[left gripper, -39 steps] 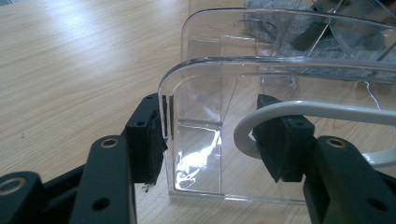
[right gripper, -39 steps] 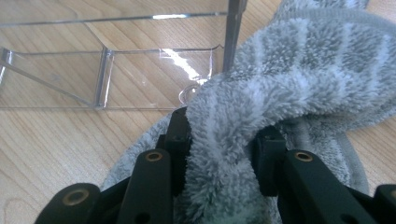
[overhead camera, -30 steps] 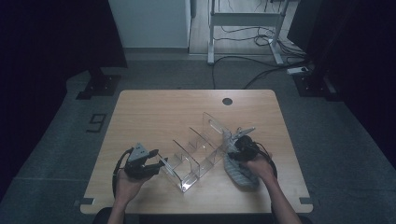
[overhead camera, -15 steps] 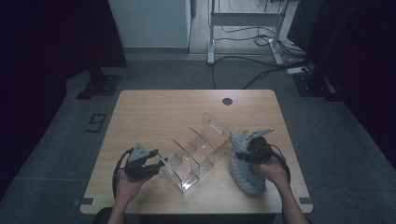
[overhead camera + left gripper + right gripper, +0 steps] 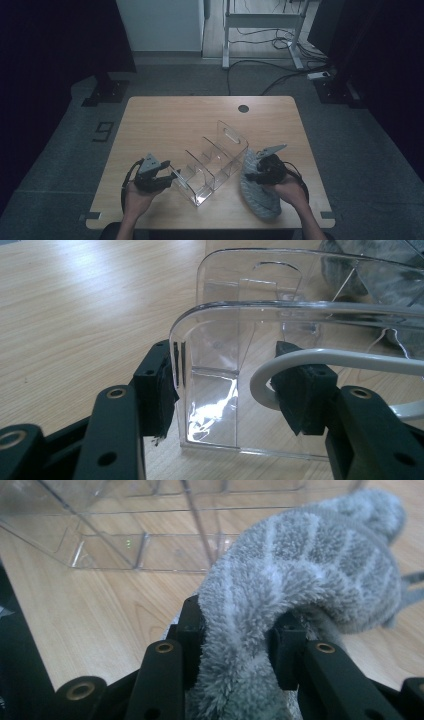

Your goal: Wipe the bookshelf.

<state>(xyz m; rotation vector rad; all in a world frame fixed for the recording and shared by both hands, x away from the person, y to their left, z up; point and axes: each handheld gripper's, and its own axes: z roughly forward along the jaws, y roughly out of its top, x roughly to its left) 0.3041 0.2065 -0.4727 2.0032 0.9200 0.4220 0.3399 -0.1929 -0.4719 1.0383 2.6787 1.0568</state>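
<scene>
Lower centre of the high view: clear organizer [image 5: 212, 162] steadied by left gripper [image 5: 167, 176], jaws straddling its end wall; grey sock [image 5: 257, 192] clamped in right gripper [image 5: 252, 175], lower right. Next, probably lifting it into a compartment.

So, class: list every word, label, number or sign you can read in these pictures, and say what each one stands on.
"9": a dark numeral lying on the grey floor left of the table, as it reads in the high view.
No other text: the clear organiser, the grey sock and both grippers carry no readable print.
</scene>
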